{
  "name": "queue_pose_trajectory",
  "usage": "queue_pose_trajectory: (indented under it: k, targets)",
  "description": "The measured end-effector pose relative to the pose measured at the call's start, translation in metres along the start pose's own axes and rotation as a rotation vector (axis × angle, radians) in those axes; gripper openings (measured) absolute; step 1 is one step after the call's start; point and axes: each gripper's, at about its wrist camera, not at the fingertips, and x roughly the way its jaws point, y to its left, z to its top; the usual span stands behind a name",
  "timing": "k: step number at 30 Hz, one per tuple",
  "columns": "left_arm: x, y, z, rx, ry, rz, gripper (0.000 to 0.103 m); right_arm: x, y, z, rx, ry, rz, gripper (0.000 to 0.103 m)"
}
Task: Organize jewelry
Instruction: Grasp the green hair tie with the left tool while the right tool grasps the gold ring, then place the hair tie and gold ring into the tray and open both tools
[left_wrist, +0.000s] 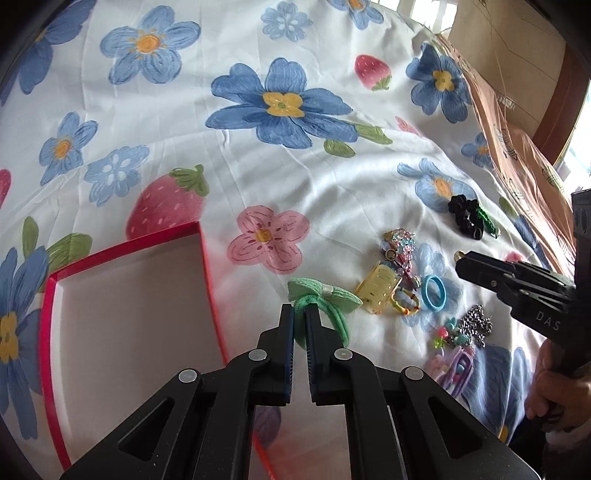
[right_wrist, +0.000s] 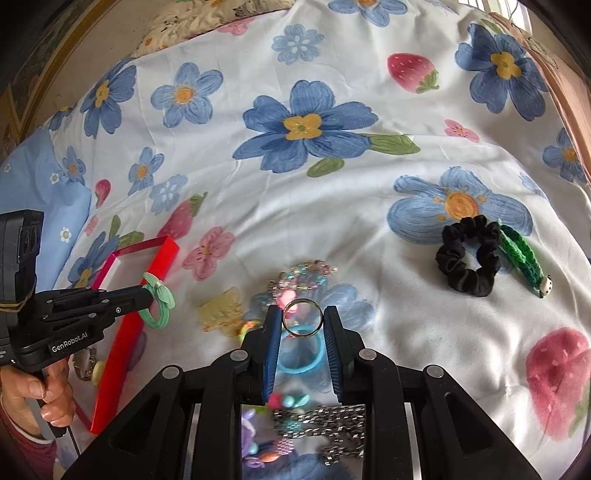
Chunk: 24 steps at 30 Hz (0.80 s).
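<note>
Left tongs (left_wrist: 300, 314) are clamped on the green bow hair tie (left_wrist: 325, 301), lifted beside the open red box (left_wrist: 207, 266) on the flowered bedsheet (left_wrist: 258, 177). Right tongs (right_wrist: 302, 319) pinch a metal ring (right_wrist: 302, 318) above the jewelry pile: blue hair tie (right_wrist: 300, 360), yellow claw clip (left_wrist: 378, 287), silver chain (right_wrist: 328, 424). Farther from the box lies a black scrunchie (right_wrist: 467, 254).

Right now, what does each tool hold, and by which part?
The left tool pinches the green hair tie by its elastic loop. The right tool grips the metal ring across its outer rim.
</note>
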Motion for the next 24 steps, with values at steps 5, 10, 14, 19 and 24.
queue_pose_trajectory:
  k: [5, 10, 14, 19, 24]
  targets:
    - [-0.023, 0.017, -0.012, -0.037, -0.024, 0.021, 0.005, 0.001, 0.023, -0.001, -0.032, 0.006, 0.035, 0.023]
    - [-0.042, 0.037, -0.025, -0.086, -0.041, 0.043, 0.005, 0.004, 0.051, -0.002, -0.072, 0.014, 0.072, 0.023]
    - [-0.053, 0.053, -0.033, -0.122, -0.046, 0.055, 0.005, 0.007, 0.073, -0.002, -0.105, 0.021, 0.097, 0.023]
    - [-0.064, 0.073, -0.044, -0.164, -0.051, 0.074, 0.005, 0.012, 0.100, 0.000, -0.139, 0.031, 0.135, 0.023]
    - [-0.072, 0.093, -0.053, -0.211, -0.054, 0.094, 0.005, 0.021, 0.130, 0.002, -0.175, 0.044, 0.178, 0.023]
